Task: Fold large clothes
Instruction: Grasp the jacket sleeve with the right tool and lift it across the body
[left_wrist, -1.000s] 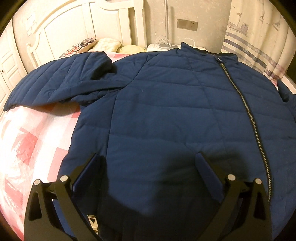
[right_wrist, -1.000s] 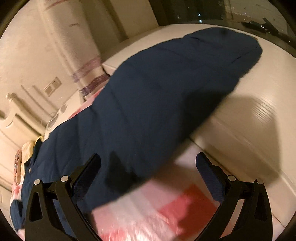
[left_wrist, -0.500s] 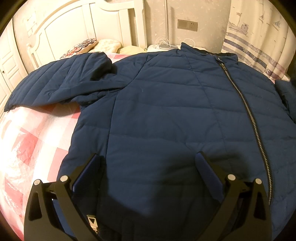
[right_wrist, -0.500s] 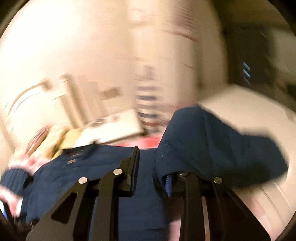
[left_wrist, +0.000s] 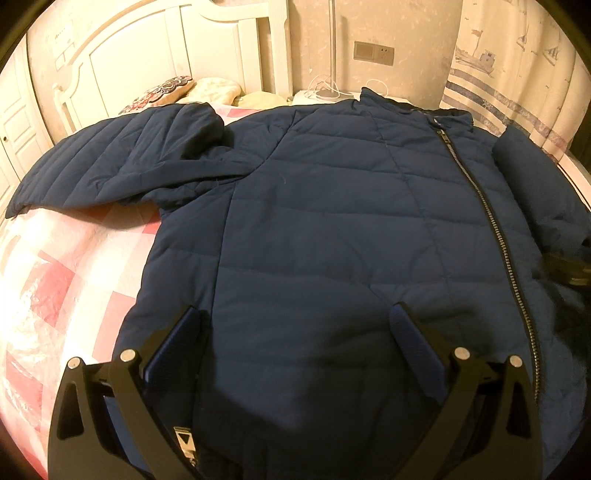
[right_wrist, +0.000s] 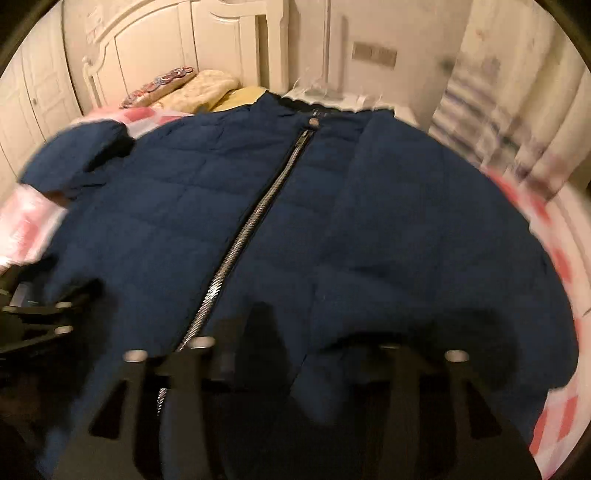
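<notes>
Now, from my left wrist camera, I see the navy quilted jacket (left_wrist: 332, 229) spread front-up on the bed (left_wrist: 55, 288), collar toward the headboard (left_wrist: 155, 55), zipper (left_wrist: 491, 221) closed and running down the right of the view. One sleeve (left_wrist: 110, 162) lies stretched out flat to the left, not yet folded. At the right edge the other sleeve (left_wrist: 535, 181) is doubled over onto the jacket's body, lumpy rather than flat. My left gripper (left_wrist: 295, 347) hovers low over the hem with its jaws spread wide; fabric lies below them, but the pads press on nothing.

Over on the right wrist camera, everything is smeared by motion. I look down the zipper (right_wrist: 258, 221) from the hem end, with the folded-in sleeve (right_wrist: 424, 229) lying as a broad panel over the jacket's right half. My right gripper (right_wrist: 321, 332) has its jaws opening; the fabric seems to sit beneath them, not clamped between them, though the blur makes that hard to confirm. A corner of the left gripper (right_wrist: 37, 317) shows dark at the left edge.

I judge the step in hand to be the sleeve folds: one is in and just being let go. Next I would take the outstretched sleeve near its cuff with the left jaws and carry it across the chest. That needs a firm pinch on puffy, slippery cloth, and I would smooth the first fold before stacking anything on it.
</notes>
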